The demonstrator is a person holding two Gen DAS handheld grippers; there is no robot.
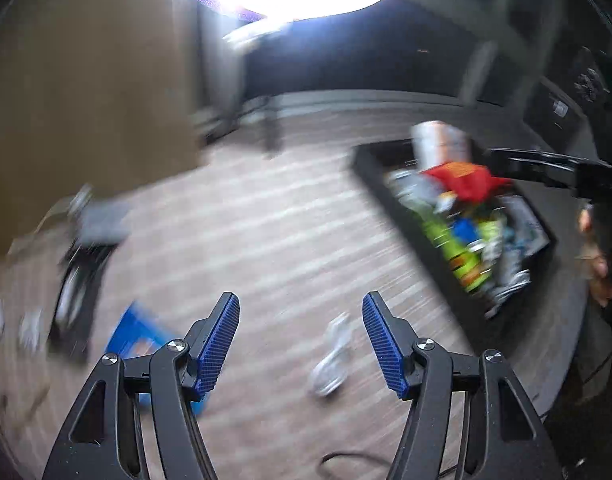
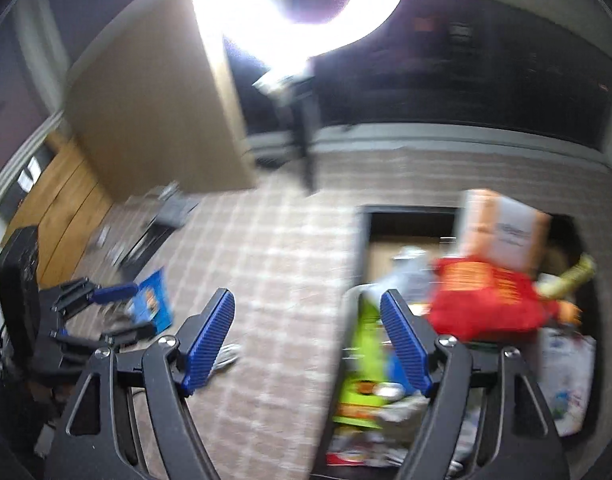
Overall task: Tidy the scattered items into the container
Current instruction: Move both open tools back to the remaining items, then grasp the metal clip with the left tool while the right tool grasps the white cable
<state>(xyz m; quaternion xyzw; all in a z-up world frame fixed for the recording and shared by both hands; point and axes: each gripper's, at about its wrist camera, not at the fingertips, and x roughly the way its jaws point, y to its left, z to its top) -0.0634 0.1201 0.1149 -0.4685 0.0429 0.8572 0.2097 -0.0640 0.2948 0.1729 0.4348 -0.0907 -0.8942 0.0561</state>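
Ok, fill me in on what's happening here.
A person is tidying scattered items into a black container, holding a gripper in each hand. Both the left gripper and the right gripper are open and hold nothing. The container already holds a red bag, a lime-green packet and an orange-and-white box. A blue packet and a small white item lie on the tabletop by the left gripper. The views are motion-blurred.

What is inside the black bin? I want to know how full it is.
The bin is heaped: a red bag on top, an orange-and-white box upright behind it, a green packet alongside. Whatever lies beneath them is covered, and blur hides the smaller items.
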